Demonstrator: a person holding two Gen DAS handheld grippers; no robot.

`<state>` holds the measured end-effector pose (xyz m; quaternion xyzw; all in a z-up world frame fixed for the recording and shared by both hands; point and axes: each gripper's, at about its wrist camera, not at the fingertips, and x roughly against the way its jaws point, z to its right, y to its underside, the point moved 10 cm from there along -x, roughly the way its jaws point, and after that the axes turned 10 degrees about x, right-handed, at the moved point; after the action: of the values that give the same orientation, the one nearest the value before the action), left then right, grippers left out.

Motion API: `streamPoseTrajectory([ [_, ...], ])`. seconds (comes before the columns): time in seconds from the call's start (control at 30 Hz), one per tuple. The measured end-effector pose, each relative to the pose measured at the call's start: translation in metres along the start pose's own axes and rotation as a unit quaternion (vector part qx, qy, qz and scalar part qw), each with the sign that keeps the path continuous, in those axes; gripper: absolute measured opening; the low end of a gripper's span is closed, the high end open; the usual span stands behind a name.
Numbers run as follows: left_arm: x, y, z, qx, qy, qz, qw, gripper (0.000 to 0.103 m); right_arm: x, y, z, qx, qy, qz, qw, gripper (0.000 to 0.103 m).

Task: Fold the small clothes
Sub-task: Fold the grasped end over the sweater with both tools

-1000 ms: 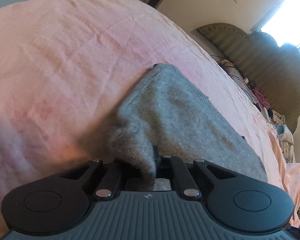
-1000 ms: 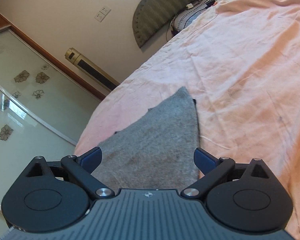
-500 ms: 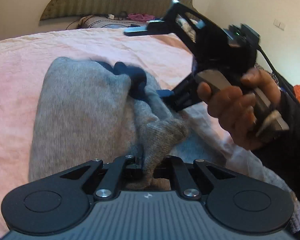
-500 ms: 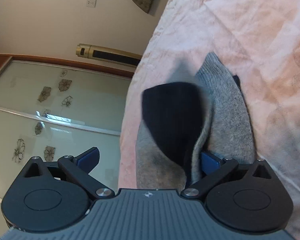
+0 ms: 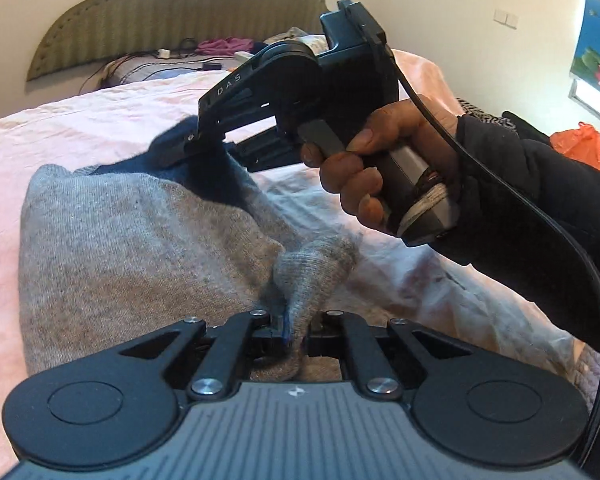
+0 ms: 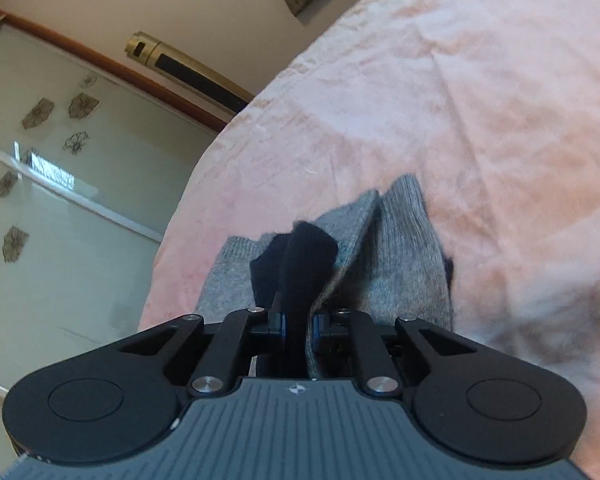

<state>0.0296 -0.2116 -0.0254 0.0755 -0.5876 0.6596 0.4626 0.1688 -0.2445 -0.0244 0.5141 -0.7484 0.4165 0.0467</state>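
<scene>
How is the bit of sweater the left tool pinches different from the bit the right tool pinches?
The left tool pinches plain grey knit, while the right tool pinches a dark navy part together with grey. The left tool's bit is low, near the pink bedsheet; the right tool's bit is lifted above the grey sweater. Both tools are shut on the same garment.

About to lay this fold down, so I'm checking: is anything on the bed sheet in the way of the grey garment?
Nothing visible. Both the left gripper and right gripper already grip the grey garment; the surrounding pink sheet looks bare.
</scene>
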Motion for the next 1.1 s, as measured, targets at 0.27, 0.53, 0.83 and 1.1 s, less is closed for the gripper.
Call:
streamPoseTrajectory([
  [0.27,0.024,-0.002,-0.024,0.062,0.088,-0.015,0.9940,0.060,0.041,0.003,0.032,-0.061,-0.001,0.075,0.995,0.094],
  [0.53,0.042,-0.048,-0.199,0.321,0.026,0.088,0.9427,0.101,0.021,0.008,0.047,-0.065,0.029,0.029,0.997,0.089],
  [0.83,-0.049,-0.051,-0.206,0.395,0.085,-0.014,0.9146,0.039,-0.015,0.012,0.040,-0.027,0.044,-0.004,0.999,0.035],
  [1.1,-0.004,-0.073,-0.227,0.328,0.037,0.026,0.9435,0.031,-0.033,-0.007,-0.005,-0.012,-0.005,0.019,1.000,0.030],
])
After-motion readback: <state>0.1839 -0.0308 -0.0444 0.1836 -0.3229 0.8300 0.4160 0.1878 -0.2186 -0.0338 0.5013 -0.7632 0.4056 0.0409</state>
